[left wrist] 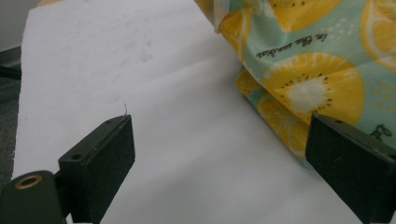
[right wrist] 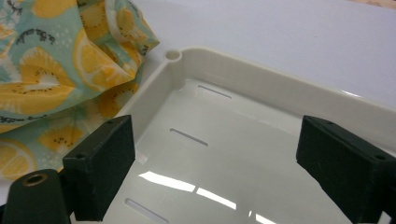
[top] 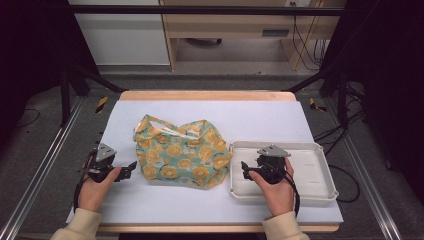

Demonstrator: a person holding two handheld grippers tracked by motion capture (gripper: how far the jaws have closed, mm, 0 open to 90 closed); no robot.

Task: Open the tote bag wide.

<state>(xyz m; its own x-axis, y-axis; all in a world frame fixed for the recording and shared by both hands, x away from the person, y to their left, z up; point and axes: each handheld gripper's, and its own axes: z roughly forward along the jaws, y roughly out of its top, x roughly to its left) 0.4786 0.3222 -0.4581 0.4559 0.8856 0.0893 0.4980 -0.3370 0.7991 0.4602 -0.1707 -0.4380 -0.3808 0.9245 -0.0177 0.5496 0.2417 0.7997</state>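
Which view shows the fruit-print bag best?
The high view: the whole fruit-print bag lies crumpled on the white table cover, touching the tray at its left edge. The left gripper view shows only the bag's lower corner, the right gripper view one edge beside the tray's corner.

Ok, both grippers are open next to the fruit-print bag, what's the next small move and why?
Probably ease the left gripper toward the bag and close on its near edge. Its jaws stand open with nothing between them, the fabric lies just beside one jaw, and the right gripper hovers open over the tray.
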